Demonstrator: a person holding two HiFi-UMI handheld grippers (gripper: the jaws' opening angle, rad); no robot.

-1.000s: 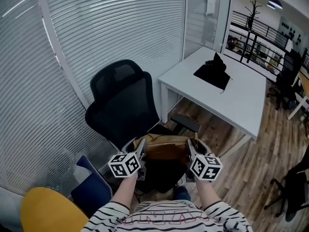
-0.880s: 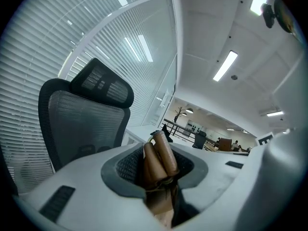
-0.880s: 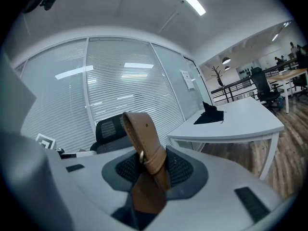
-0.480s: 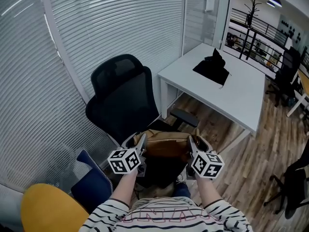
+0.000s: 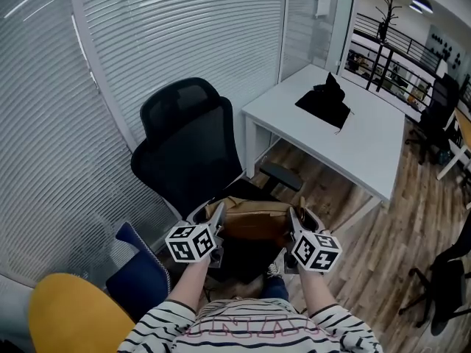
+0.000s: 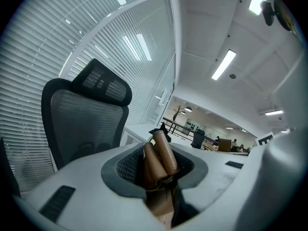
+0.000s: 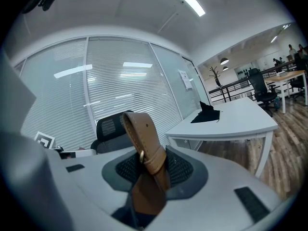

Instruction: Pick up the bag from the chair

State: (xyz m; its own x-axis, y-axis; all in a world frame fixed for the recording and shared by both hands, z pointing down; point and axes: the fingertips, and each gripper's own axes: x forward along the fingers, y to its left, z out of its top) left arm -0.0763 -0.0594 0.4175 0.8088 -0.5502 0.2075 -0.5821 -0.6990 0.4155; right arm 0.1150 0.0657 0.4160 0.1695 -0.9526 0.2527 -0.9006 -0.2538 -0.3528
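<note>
A tan leather bag (image 5: 254, 220) hangs between my two grippers, lifted above the seat of the black mesh office chair (image 5: 188, 149). My left gripper (image 5: 215, 224) is shut on the bag's rolled tan handles (image 6: 159, 159). My right gripper (image 5: 291, 226) is shut on a flat tan strap with a brass buckle (image 7: 144, 150). In both gripper views the leather fills the gap between the jaws. The chair's headrest (image 6: 102, 81) rises behind the left gripper. The bag's underside is hidden.
A white desk (image 5: 335, 134) with a black cloth (image 5: 324, 101) stands to the right of the chair. Window blinds (image 5: 147, 43) run behind it. A yellow seat (image 5: 70, 318) and a blue object (image 5: 140, 282) sit at my lower left. Wooden floor (image 5: 401, 256) lies to the right.
The view has shifted slightly; the chair and desk sit a little higher and further off. Both grippers keep the same hold on the bag.
</note>
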